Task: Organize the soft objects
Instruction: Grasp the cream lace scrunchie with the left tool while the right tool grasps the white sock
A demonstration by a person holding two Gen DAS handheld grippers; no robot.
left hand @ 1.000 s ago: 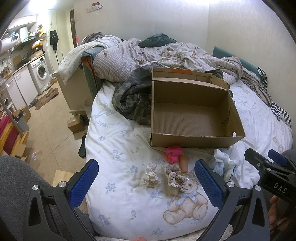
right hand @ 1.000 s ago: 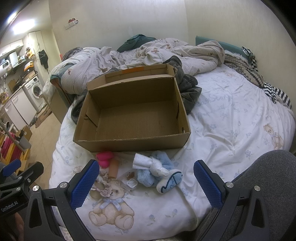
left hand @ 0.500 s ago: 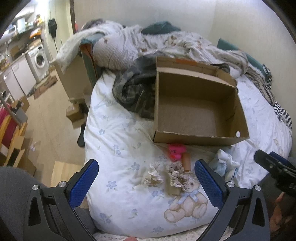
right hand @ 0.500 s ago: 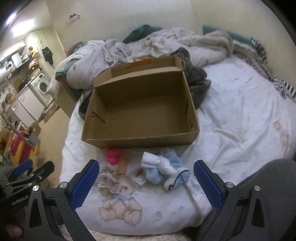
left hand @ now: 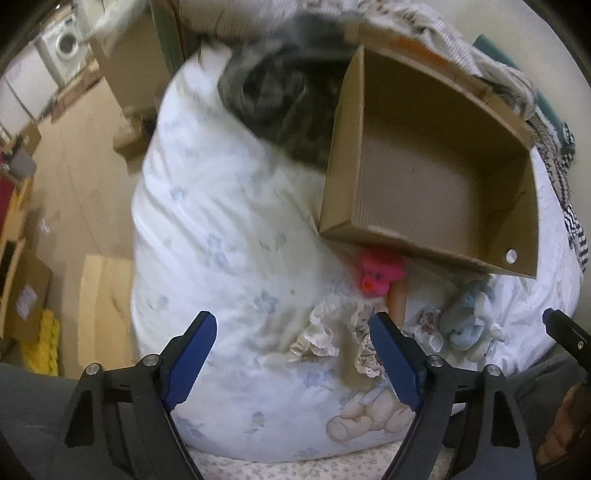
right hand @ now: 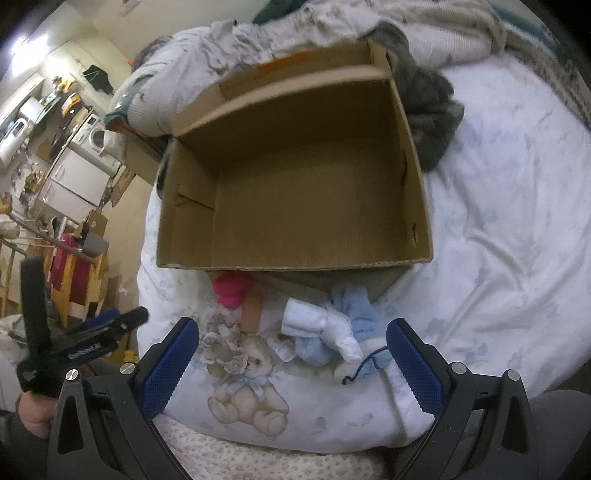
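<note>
An empty cardboard box (left hand: 436,177) (right hand: 295,184) sits on the bed. In front of it lie a pink plush toy (left hand: 376,273) (right hand: 231,290), a tan cylinder (right hand: 251,314), two cream frilly scrunchies (left hand: 317,338) (right hand: 218,341), and a blue and white plush bundle (left hand: 465,321) (right hand: 332,332). My left gripper (left hand: 293,354) is open and empty, just above the scrunchies. My right gripper (right hand: 291,358) is open and empty, above the blue plush bundle. The left gripper also shows in the right wrist view (right hand: 110,321).
The white floral duvet (right hand: 498,206) with a teddy bear print (right hand: 247,398) covers the bed. A dark grey garment (left hand: 273,92) and rumpled bedding (right hand: 369,22) lie behind the box. The floor with boxes (left hand: 103,295) and a washing machine (left hand: 64,38) is to the left.
Both grippers moved forward and down toward the soft items in front of the box; the views now look more steeply down. Both stay open and empty.
</note>
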